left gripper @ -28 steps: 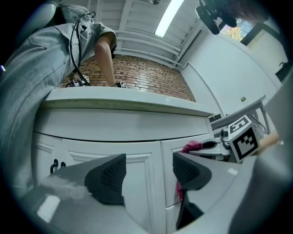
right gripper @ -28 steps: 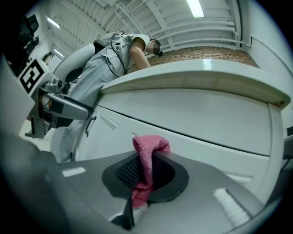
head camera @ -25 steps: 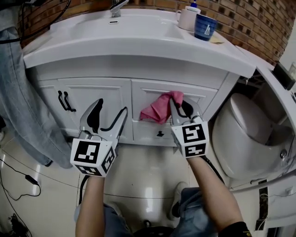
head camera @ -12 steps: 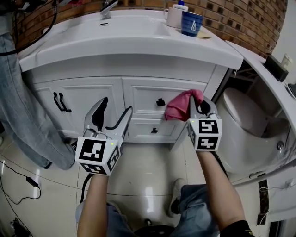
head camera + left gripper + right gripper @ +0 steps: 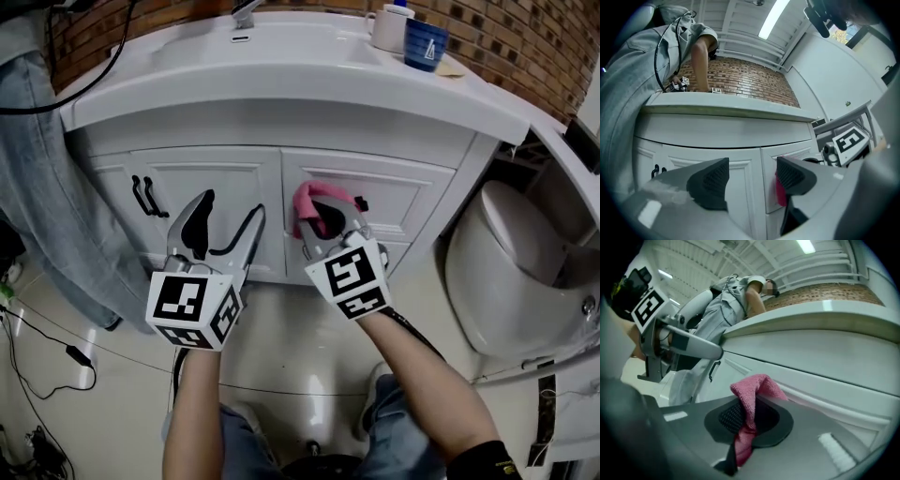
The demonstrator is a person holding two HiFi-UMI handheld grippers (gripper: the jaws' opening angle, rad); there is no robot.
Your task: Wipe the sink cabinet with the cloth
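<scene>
Right gripper (image 5: 322, 217), jaws clamped on the pink cloth (image 5: 312, 200), has swept from right of the drawer knob (image 5: 361, 203) to its left. The sink cabinet (image 5: 417, 192) wipe looks mid-pass. Left gripper (image 5: 230, 212) is wide open, idle.

The left gripper (image 5: 230, 214) and right gripper (image 5: 332, 220) are silvery grey, with curved jaws lined by black, dimpled pads (image 5: 712, 180). Each carries a white cube (image 5: 192, 307) printed with black square markers (one on every face that shows). A thin black cable (image 5: 175, 367) trails from the left one. The person wears blue jeans (image 5: 386, 441) and a black sleeve (image 5: 480, 463).
</scene>
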